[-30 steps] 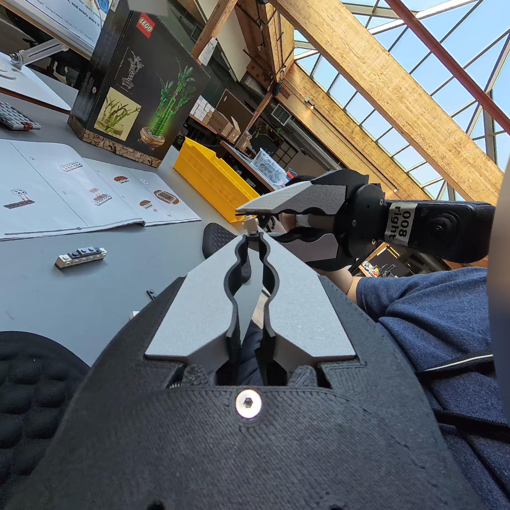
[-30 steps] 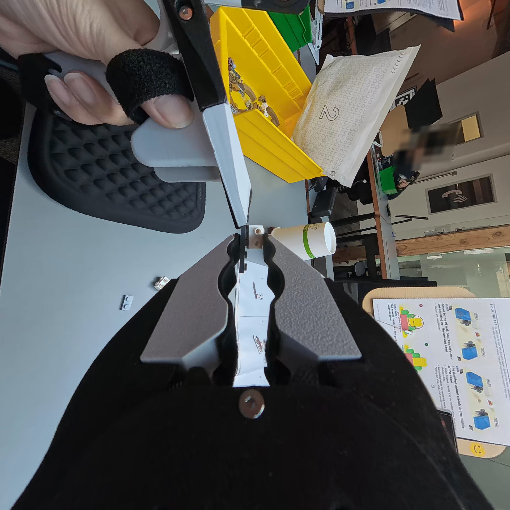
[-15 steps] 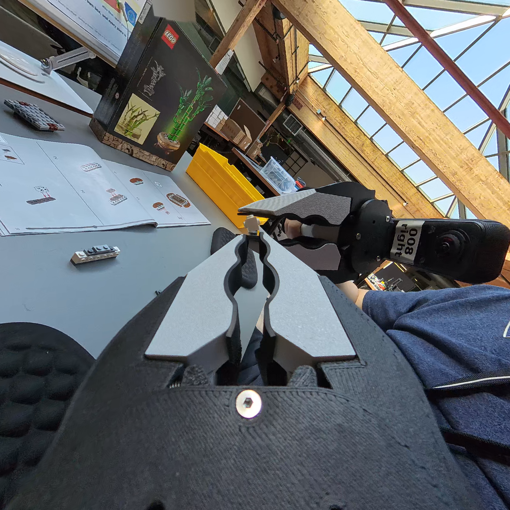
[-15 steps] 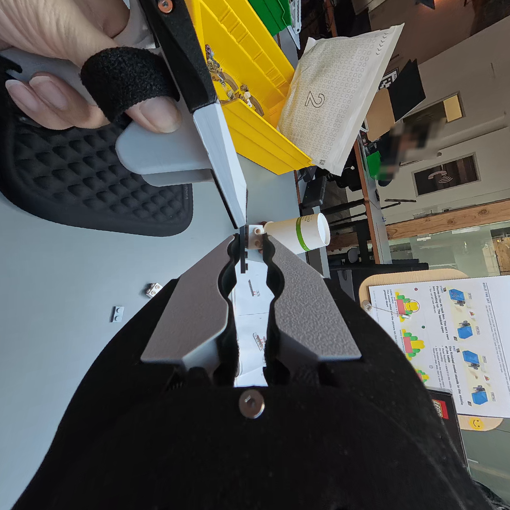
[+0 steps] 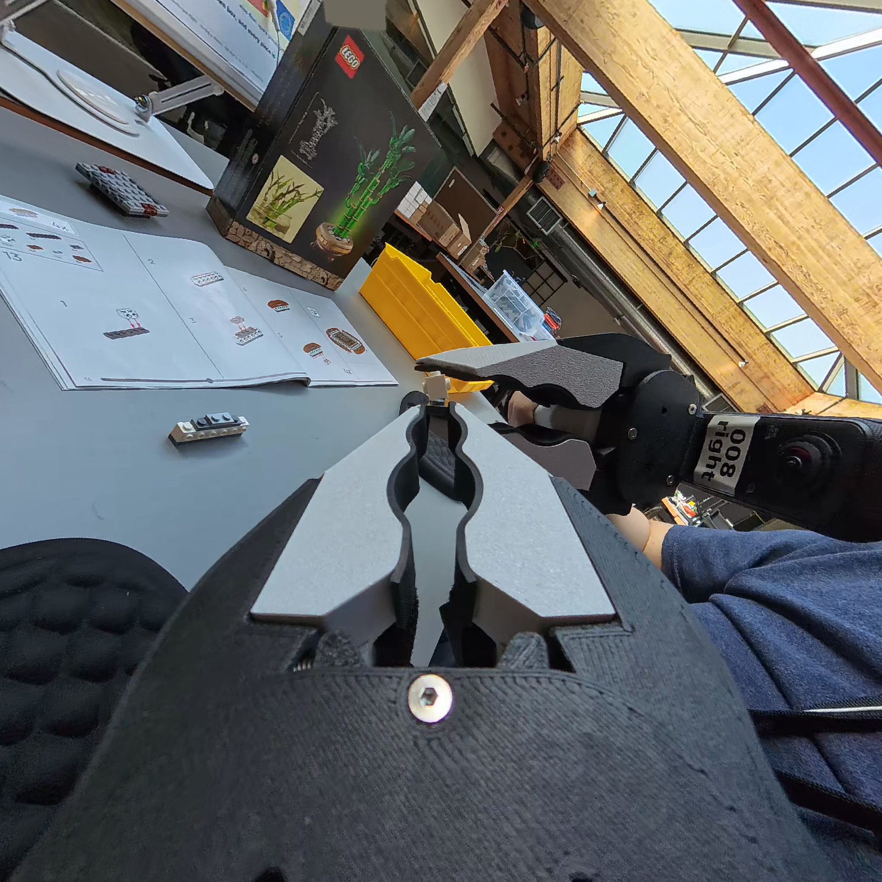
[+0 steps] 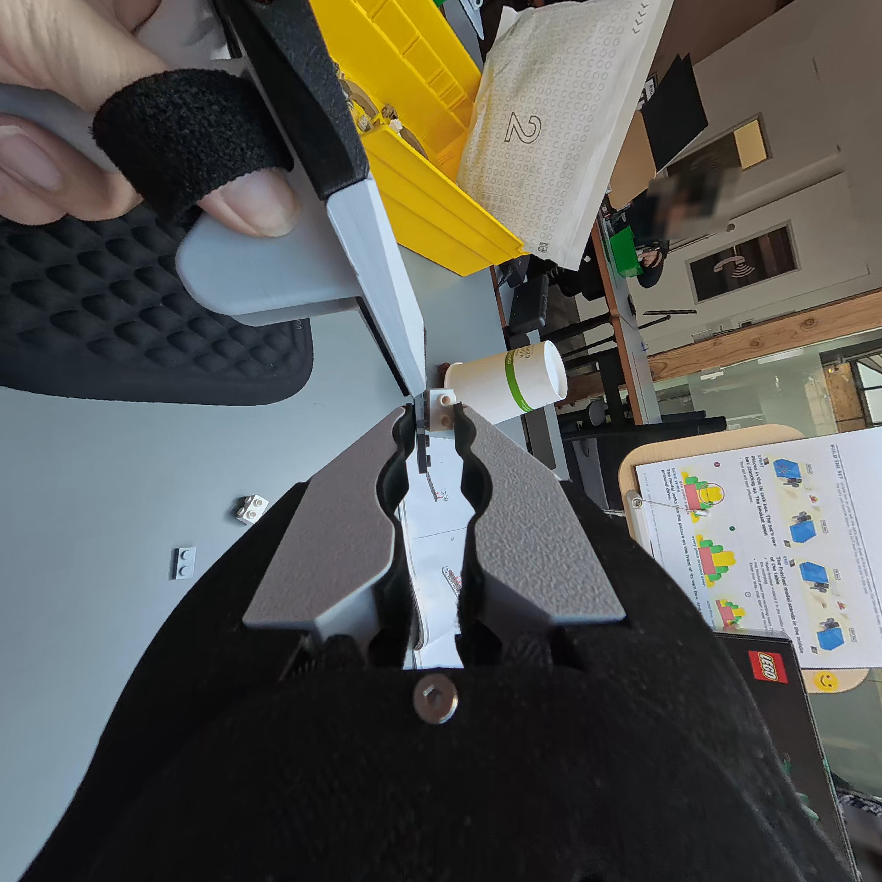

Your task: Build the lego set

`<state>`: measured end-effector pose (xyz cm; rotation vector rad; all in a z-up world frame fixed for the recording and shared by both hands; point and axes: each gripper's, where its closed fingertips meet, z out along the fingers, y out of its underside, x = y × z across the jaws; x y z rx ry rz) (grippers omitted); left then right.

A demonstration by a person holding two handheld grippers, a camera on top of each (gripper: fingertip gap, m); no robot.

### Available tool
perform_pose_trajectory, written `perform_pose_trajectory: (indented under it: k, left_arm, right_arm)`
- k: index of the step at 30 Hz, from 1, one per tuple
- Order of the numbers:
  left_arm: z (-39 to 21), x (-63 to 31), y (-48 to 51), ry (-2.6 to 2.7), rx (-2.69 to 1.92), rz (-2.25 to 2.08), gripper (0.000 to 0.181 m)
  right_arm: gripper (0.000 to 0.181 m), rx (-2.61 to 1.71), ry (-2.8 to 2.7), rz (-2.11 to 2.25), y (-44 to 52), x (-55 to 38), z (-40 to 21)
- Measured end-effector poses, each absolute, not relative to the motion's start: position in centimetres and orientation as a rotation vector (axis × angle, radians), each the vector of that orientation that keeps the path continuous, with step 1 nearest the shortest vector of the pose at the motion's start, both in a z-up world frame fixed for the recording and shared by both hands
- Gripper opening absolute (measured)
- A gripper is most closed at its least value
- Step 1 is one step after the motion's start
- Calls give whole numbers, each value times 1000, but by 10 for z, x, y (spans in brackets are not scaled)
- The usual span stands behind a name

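My left gripper [image 5: 435,408] and right gripper [image 6: 432,413] meet tip to tip above the grey table [image 5: 119,477]. The right gripper is shut on a small white brick [image 6: 441,405] that is pressed against a thin black plate [image 6: 421,444]. The left gripper is shut on the end of that black plate. The white brick [image 5: 435,384] shows just above the left tips. The right gripper's fingers [image 5: 525,367] reach in from the right in the left wrist view. One of the left gripper's fingers [image 6: 382,286] comes in from the upper left in the right wrist view.
On the table lie a small white-and-black brick assembly [image 5: 208,428], a dark studded plate [image 5: 121,189], an open instruction booklet [image 5: 191,324], the set's box [image 5: 329,176], a yellow bin [image 6: 429,191], a paper bag [image 6: 549,129], a paper cup [image 6: 510,386], a loose white brick [image 6: 252,508], a grey plate [image 6: 183,563] and a black mat [image 6: 119,324].
Both grippers stay shut together on the same pieces. The joined pair has swung a little, so the left wrist view now shows more of the table and booklet.
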<state>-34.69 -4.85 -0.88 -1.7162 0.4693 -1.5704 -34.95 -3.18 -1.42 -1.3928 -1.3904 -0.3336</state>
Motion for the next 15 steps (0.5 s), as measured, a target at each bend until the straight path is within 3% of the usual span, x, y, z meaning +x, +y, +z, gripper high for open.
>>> perform_pose_trajectory:
  k: [15]
  left_arm:
    - [-18, -347, -42, 426, -1736, -1577, 5]
  right_arm:
    - [15, -1349, -1386, -432, -25, -349, -22]
